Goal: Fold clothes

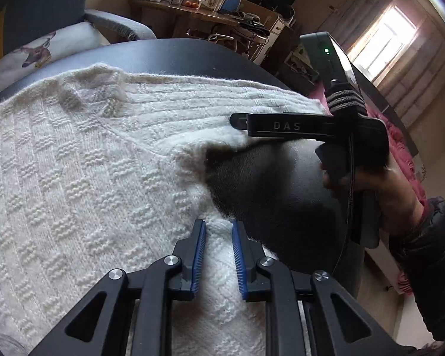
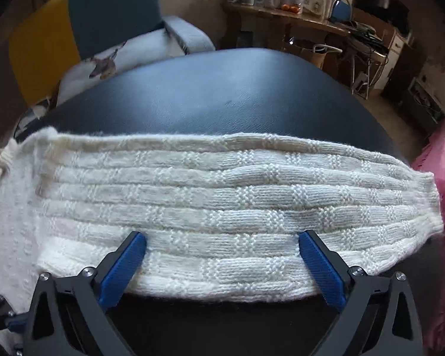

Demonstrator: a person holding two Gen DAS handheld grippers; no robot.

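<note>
Cream knit sweater [image 1: 83, 160] lies flat on dark table [image 2: 216, 95], body toward left side of the left wrist view, one sleeve [image 2: 222, 195] stretched straight across the tabletop. Sleeve cuff reaches near the table's right edge, beside a pink cloth [image 2: 442, 207].

Left gripper [image 1: 219, 228]: jaws narrow, blue pads on either side of a raised ridge of sweater fabric. Fabric fills the gap betw. pads; grip reads as pinched on the sweater near the underarm area, at the fabric edge next to bare tabletop.

Right gripper [image 2: 222, 237]: jaws spread wide, nothing clamped. Blue fingertips [image 2: 308, 237] sit over the sleeve's near edge, one at each side of its mid-section; whether the tips touch the knit cannot be told. In the left wrist view the same tool appears side-on, w/ a hand [image 1: 397, 190] in a dark sleeve around its handle, its tip at the sleeve's lower edge.

Bkgd: armchair w/ deer-print cushion [image 2: 103, 65] behind the table, cluttered wooden desk [image 2: 296, 20] along the far wall, bright window [image 1: 382, 38] at right.
</note>
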